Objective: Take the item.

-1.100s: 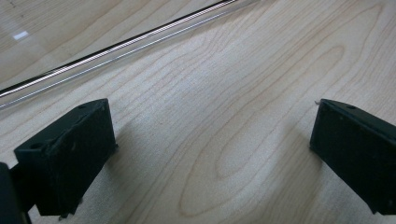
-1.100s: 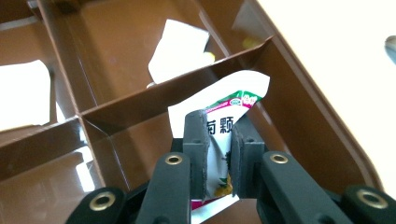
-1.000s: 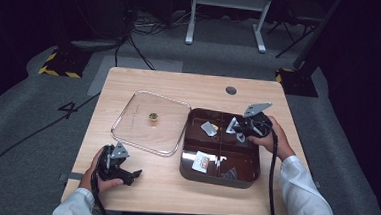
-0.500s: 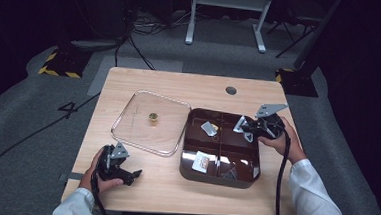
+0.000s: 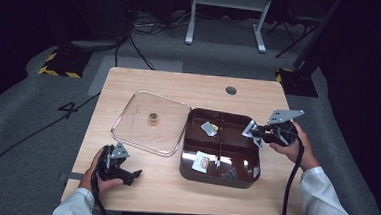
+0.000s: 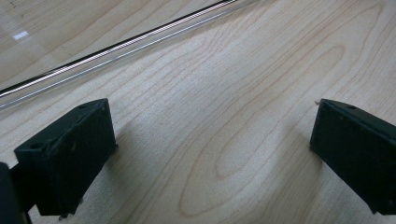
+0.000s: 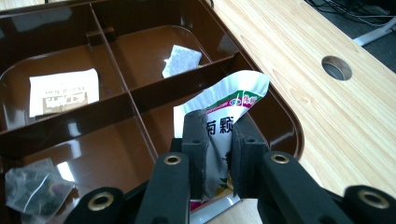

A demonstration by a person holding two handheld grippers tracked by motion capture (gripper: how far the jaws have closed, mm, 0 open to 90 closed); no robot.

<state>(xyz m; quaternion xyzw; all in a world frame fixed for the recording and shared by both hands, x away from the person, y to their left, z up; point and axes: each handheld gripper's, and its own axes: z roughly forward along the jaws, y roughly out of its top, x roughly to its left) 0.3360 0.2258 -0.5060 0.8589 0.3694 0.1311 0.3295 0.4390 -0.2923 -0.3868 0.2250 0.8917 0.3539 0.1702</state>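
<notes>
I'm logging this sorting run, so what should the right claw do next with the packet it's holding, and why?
Probably carry the packet clear of the brown tray and set it on the table. The right claw is shut on it above the tray's edge, while the left claw rests open.

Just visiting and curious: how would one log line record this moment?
right gripper: shut on white printed sachet, above brown divided tray | left gripper: open, resting on wooden table near clear lid

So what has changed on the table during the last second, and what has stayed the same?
The right gripper, shut on a white printed sachet, moved outward from over the brown plastic divided tray to its right edge. The left gripper stayed open on the wooden table; the clear square lid did not move.
</notes>
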